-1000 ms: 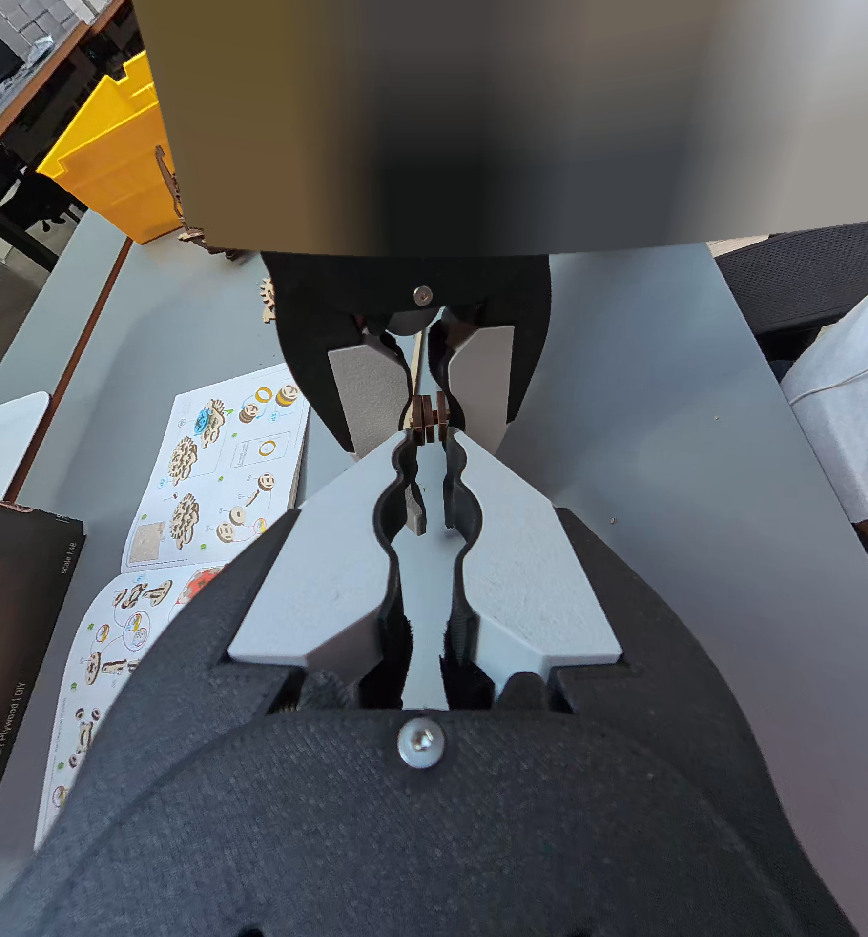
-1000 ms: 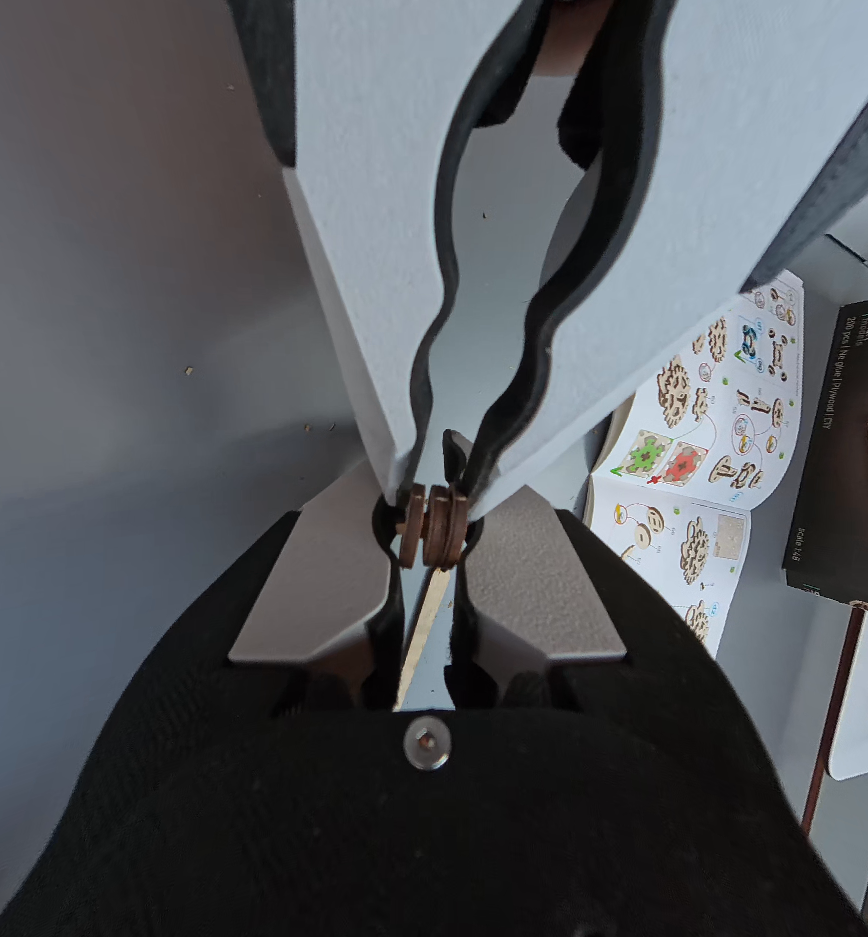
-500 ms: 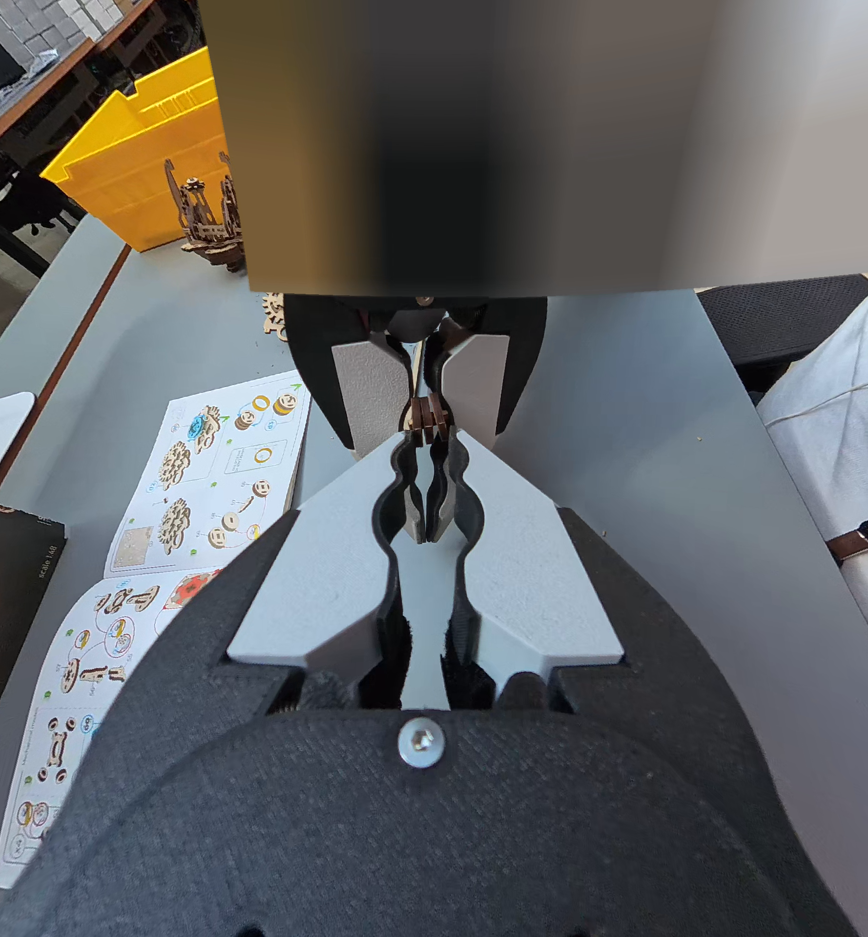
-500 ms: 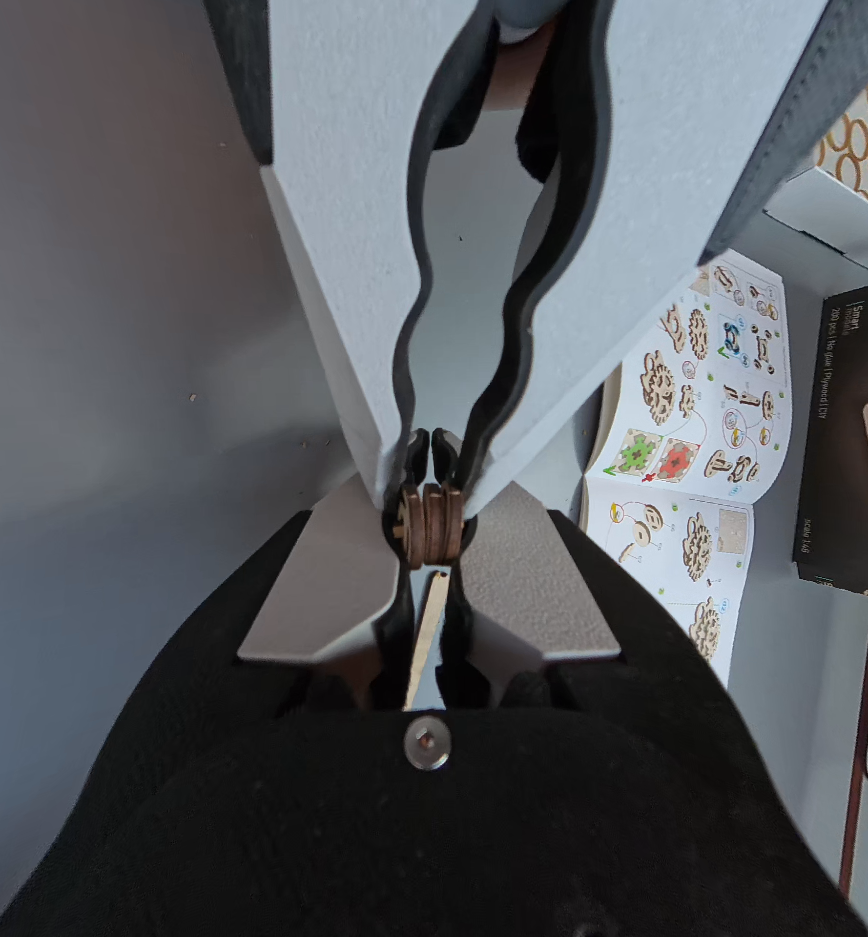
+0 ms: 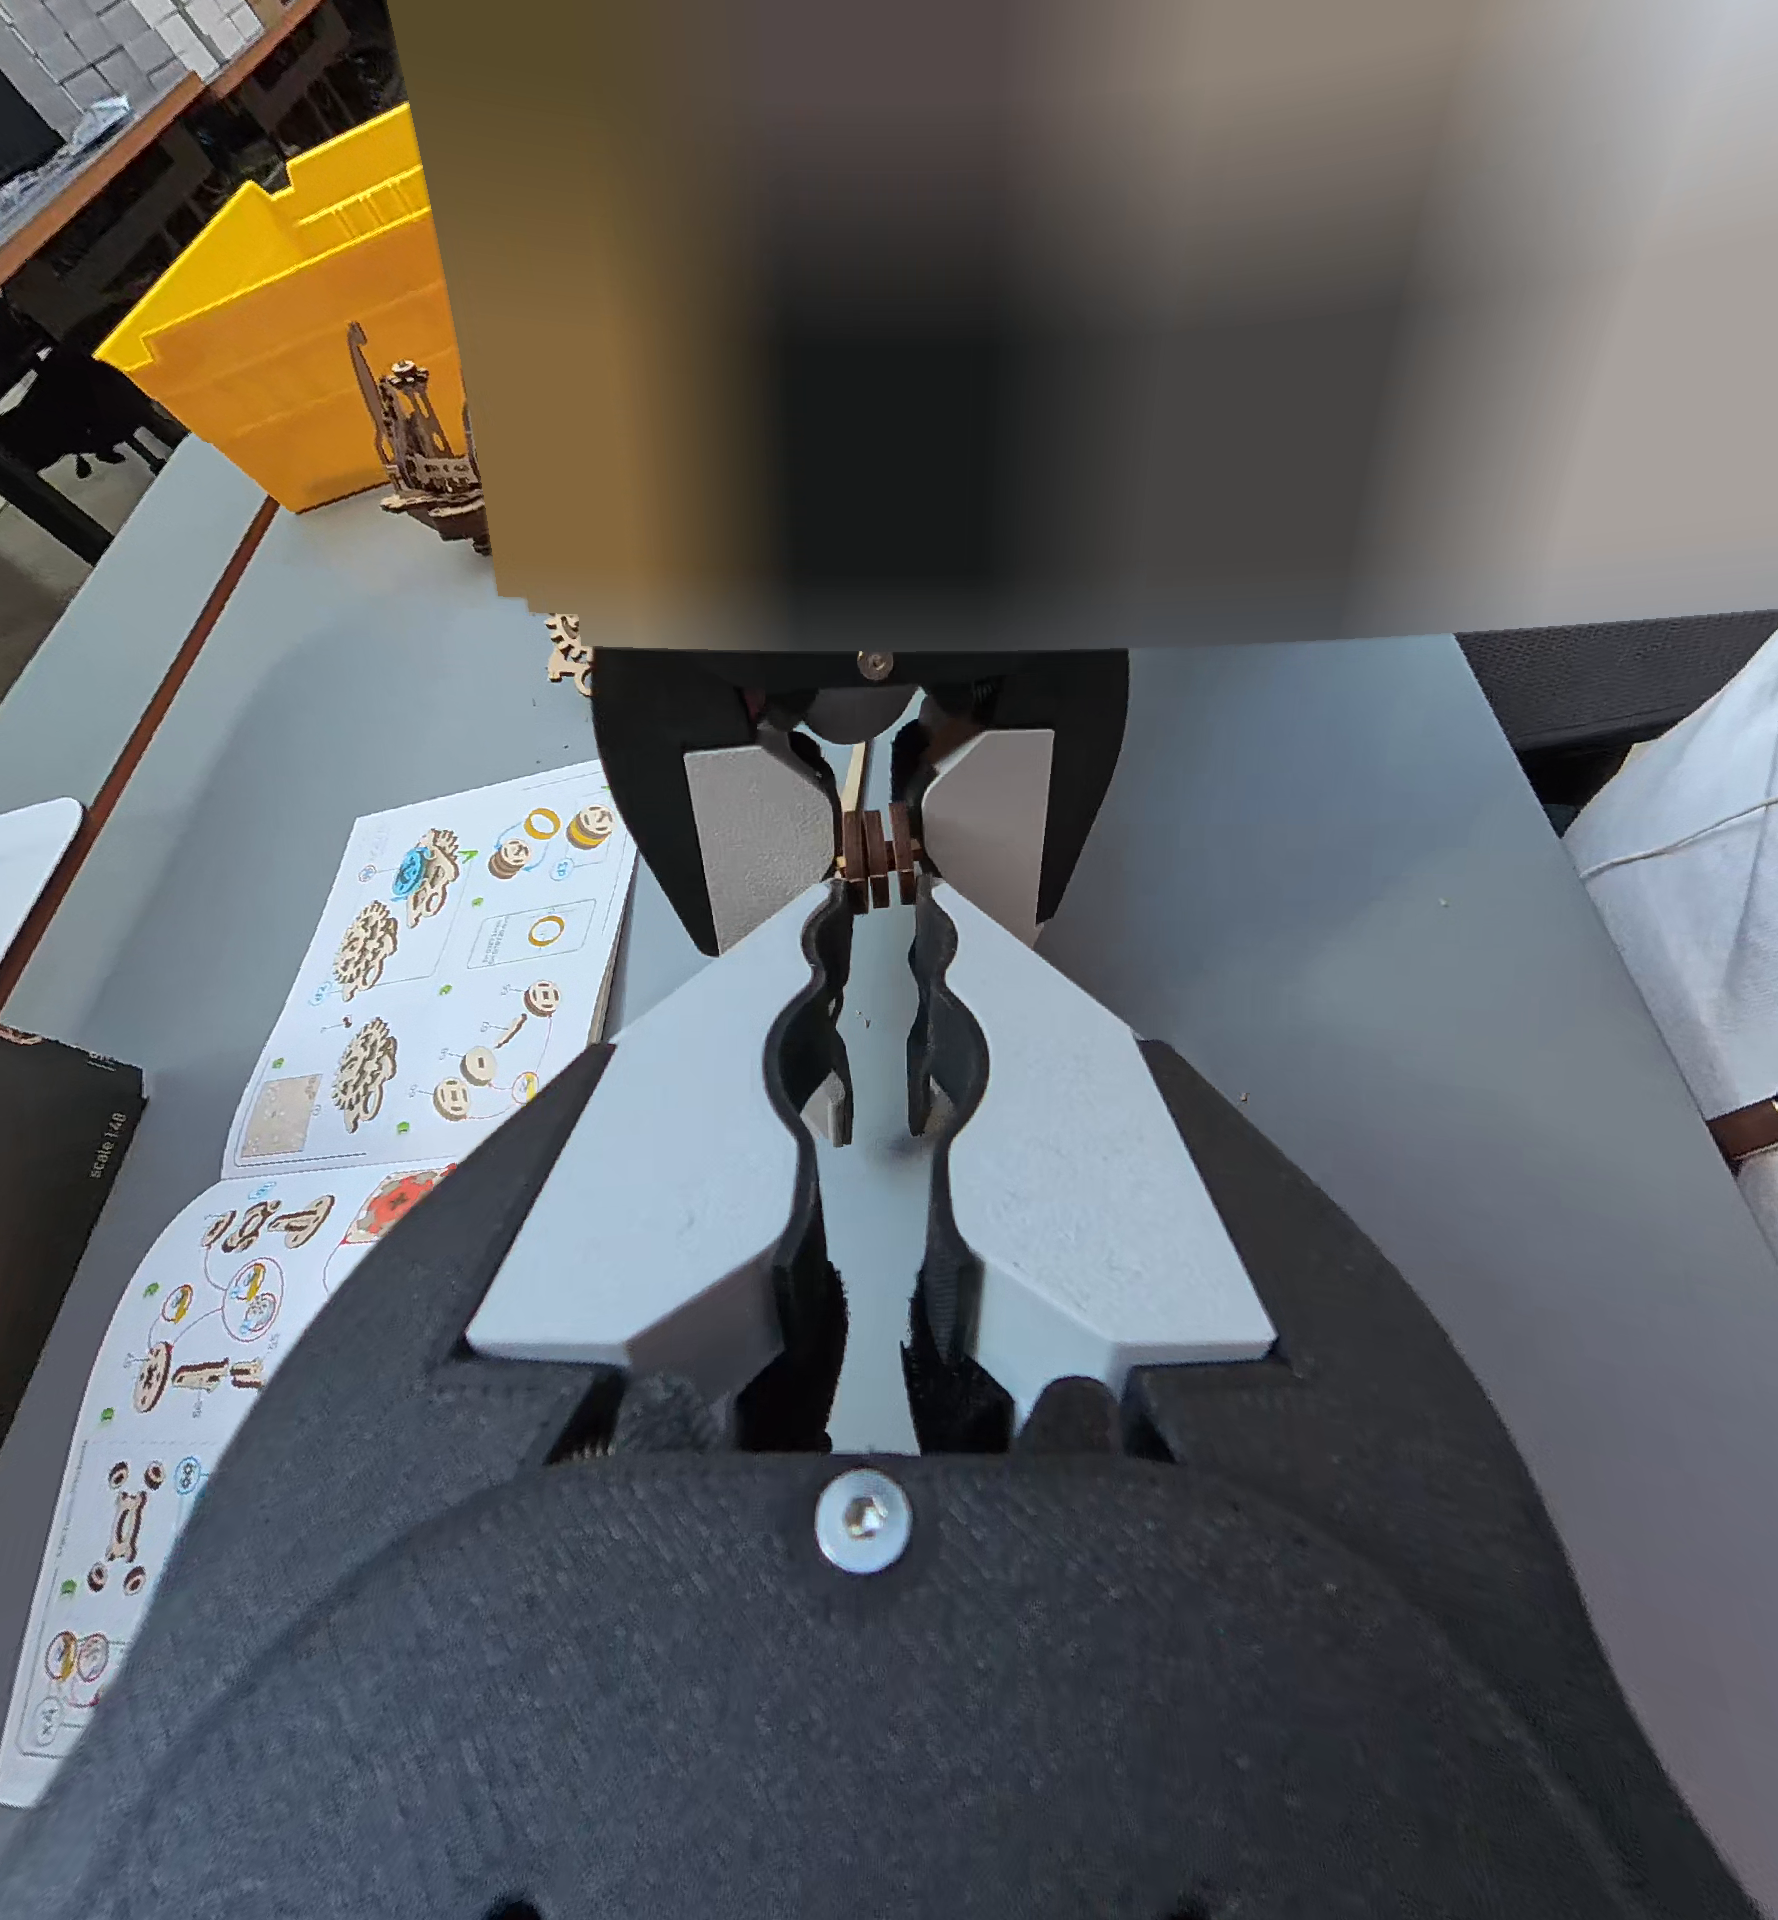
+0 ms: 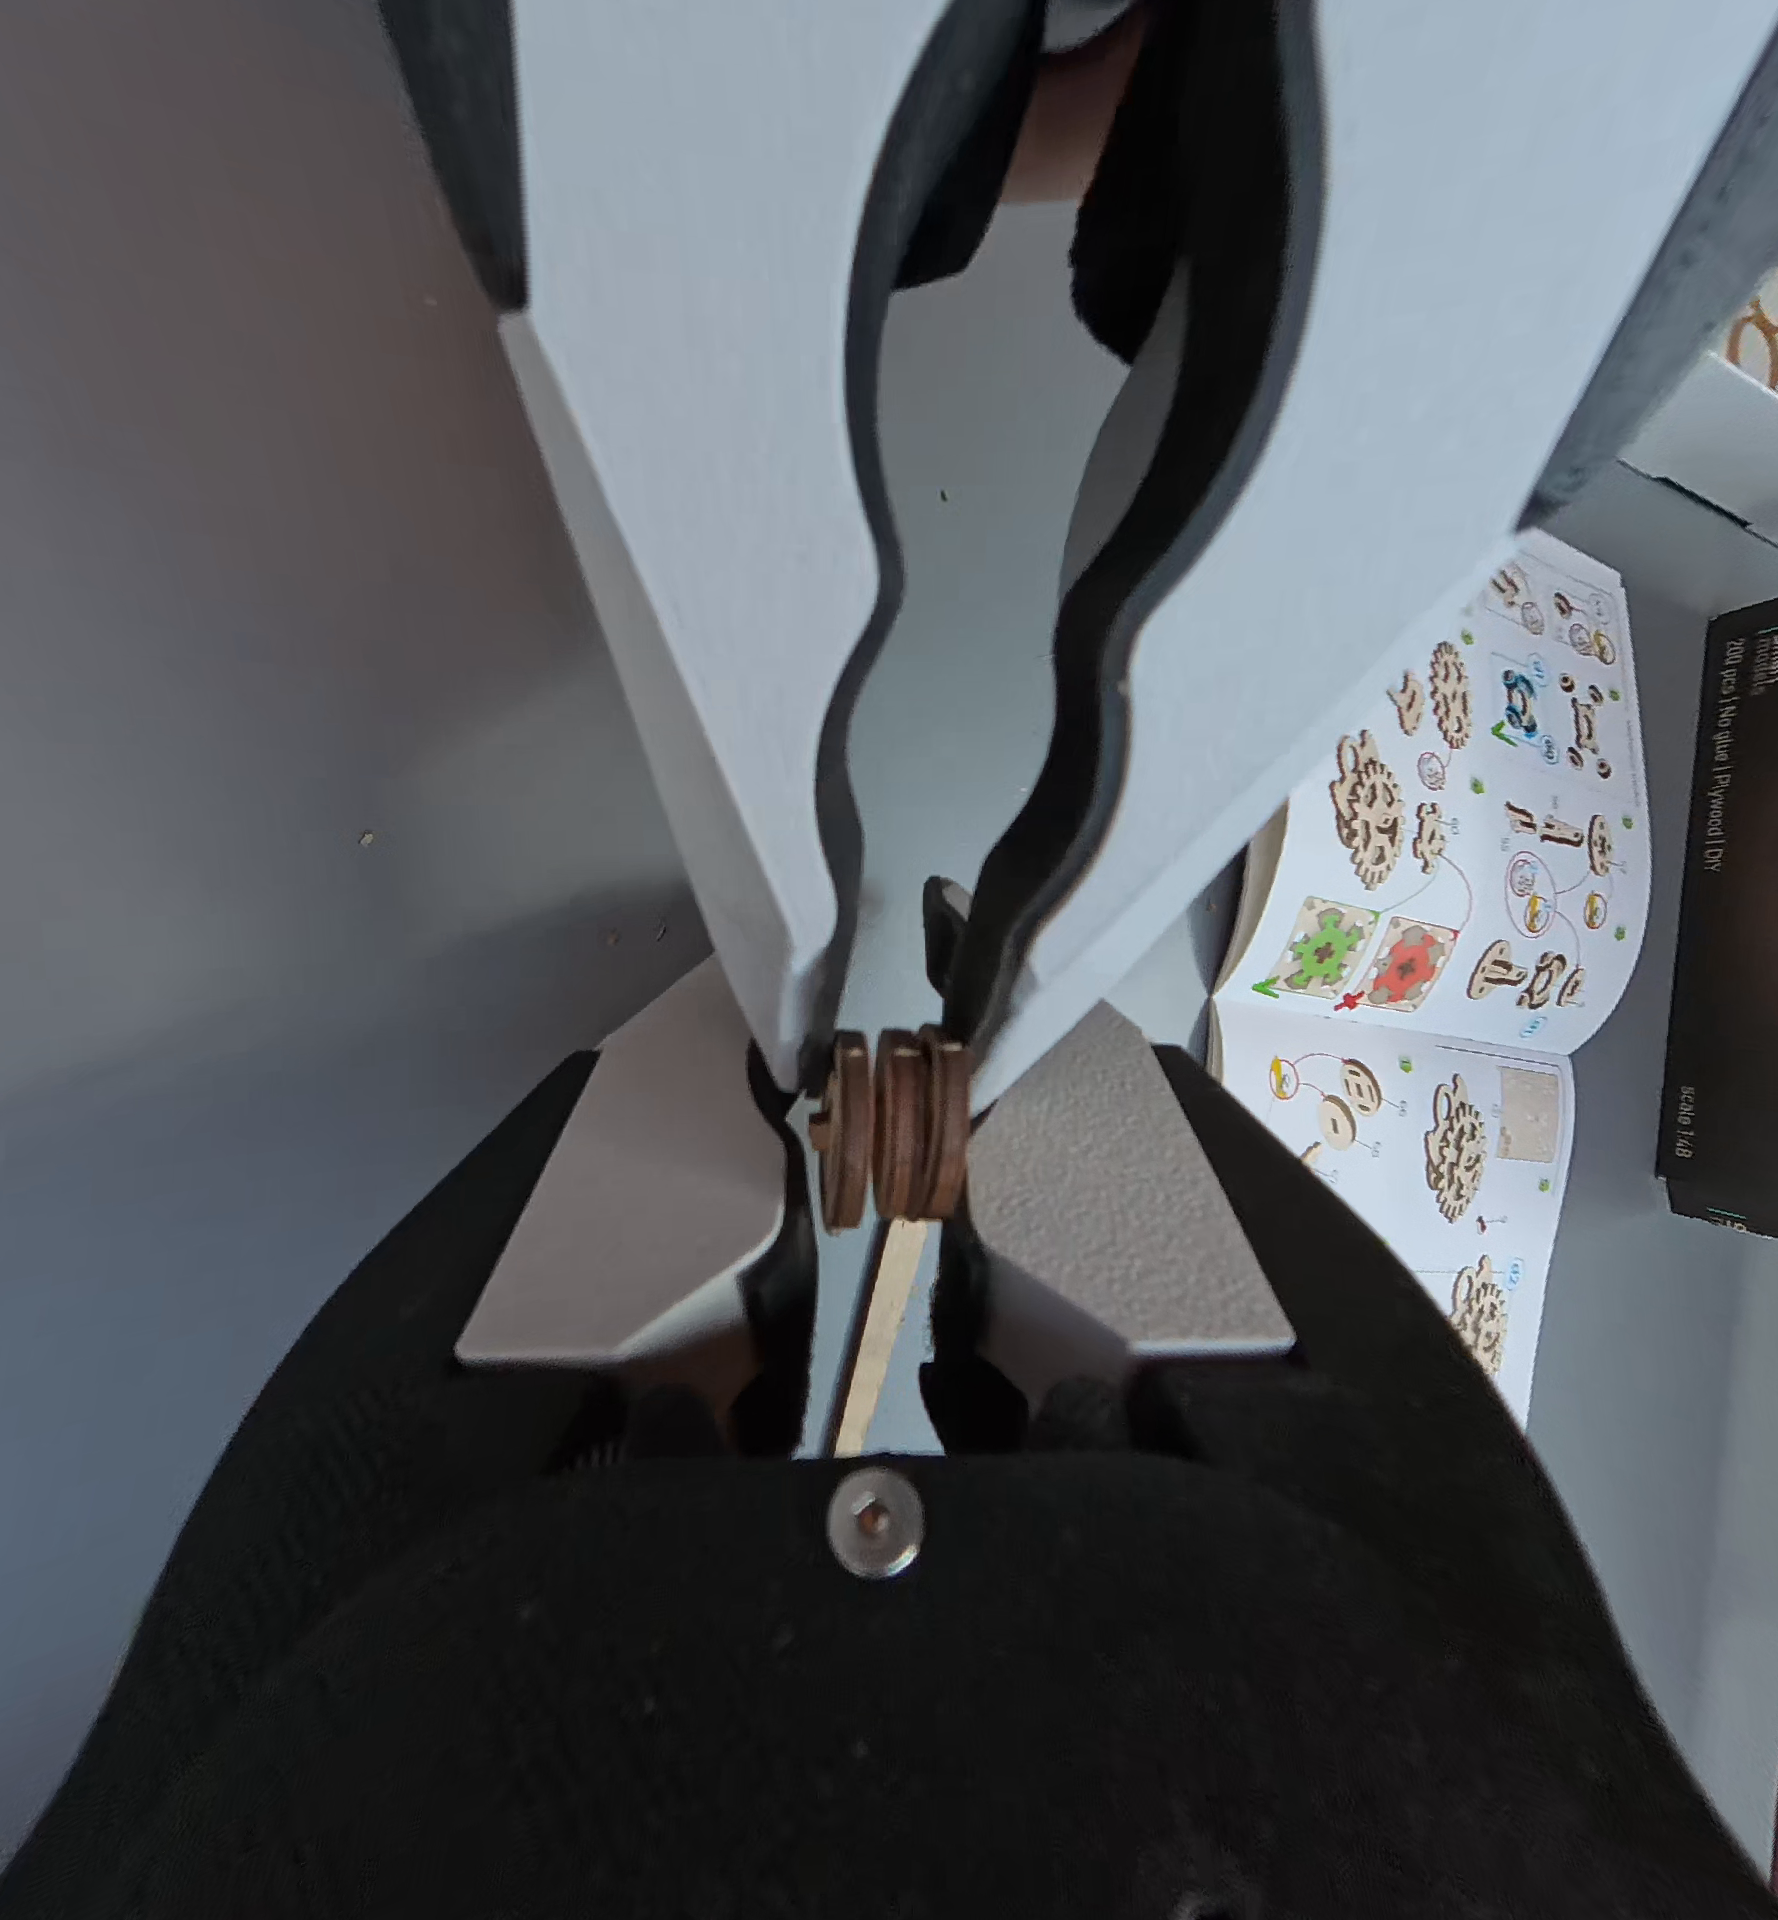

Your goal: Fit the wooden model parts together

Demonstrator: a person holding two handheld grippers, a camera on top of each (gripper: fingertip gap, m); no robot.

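Observation:
A small stack of round wooden discs (image 6: 916, 1132) sits on a thin pale wooden stick (image 6: 880, 1340); a lighter disc (image 6: 841, 1132) stands a narrow gap to its left. My right gripper (image 6: 880, 1153) is shut on the discs, above the grey table (image 6: 189, 831). My left gripper (image 6: 895, 1034) faces it from above, open, with its tips at the discs' outer faces. In the left wrist view the discs (image 5: 874, 857) sit just past my left gripper (image 5: 880, 914), between the pads of my right gripper (image 5: 874, 873).
An open instruction booklet (image 5: 449, 987) and a black box (image 5: 12, 1195) lie left on the table. A yellow bin (image 5: 293, 312), a built wooden model (image 5: 417, 436) and a loose gear (image 5: 568, 649) are at the far left. A person's white sleeve (image 5: 1716, 883) is right. The tips of one gripper are about 7 centimetres away from the tips of the other.
My left gripper squeezed nearly shut half a second ago and has opened again. A small gap now shows between the light disc and the dark stack. Both grippers drifted slightly.

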